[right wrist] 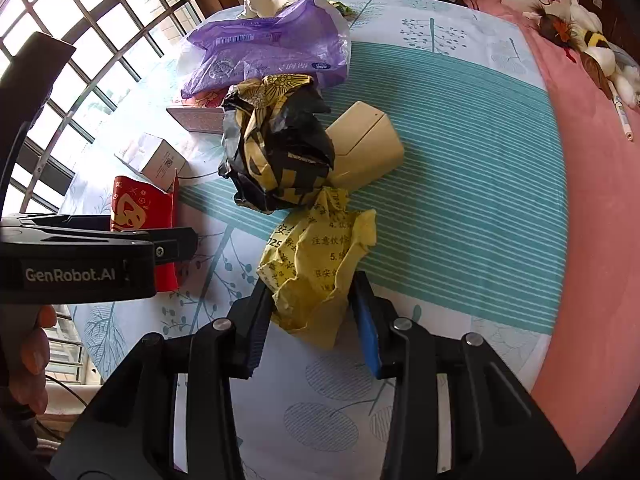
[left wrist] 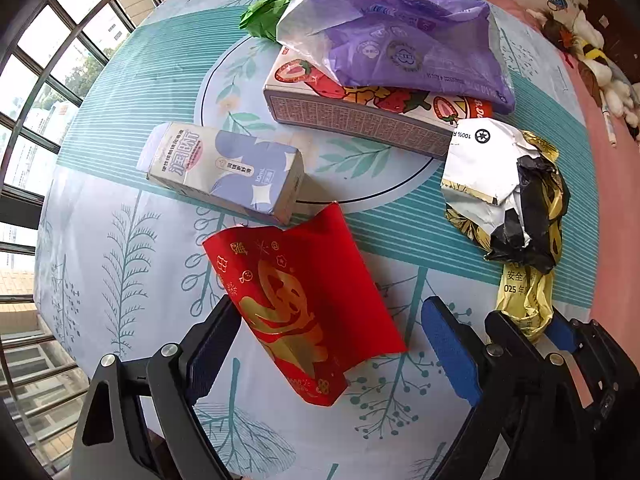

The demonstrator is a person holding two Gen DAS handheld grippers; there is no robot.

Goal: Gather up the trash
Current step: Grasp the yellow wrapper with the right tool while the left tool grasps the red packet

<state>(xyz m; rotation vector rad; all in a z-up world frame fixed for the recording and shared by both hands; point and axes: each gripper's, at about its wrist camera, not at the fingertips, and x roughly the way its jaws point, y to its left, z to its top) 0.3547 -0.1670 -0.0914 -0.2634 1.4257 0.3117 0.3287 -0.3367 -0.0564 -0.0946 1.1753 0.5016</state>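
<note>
Right gripper [right wrist: 308, 320] straddling crumpled yellow printed paper [right wrist: 316, 264] on leaf-patterned blue tablecloth [right wrist: 460, 152]; left gripper [left wrist: 332, 344] wide open around red and gold paper envelope [left wrist: 300, 300].

Yellow paper sits between the right blue-padded fingers [right wrist: 368, 328], both pads at or touching its sides, grip not clearly tight, paper resting on the cloth. Red envelope lies flat between the left fingers, left pad at its edge, right pad apart. Just beyond yellow paper: crumpled black-and-gold wrapper [right wrist: 276, 148], beige carton [right wrist: 368, 144] beside it. Further: small lavender-and-white box [left wrist: 224, 168], strawberry-print box [left wrist: 360, 108] under purple plastic bag [left wrist: 400, 40], green crumpled scrap [left wrist: 260, 16]. Pink bedding [right wrist: 592, 184] at right, stuffed toys [right wrist: 592, 48] on it.
</note>
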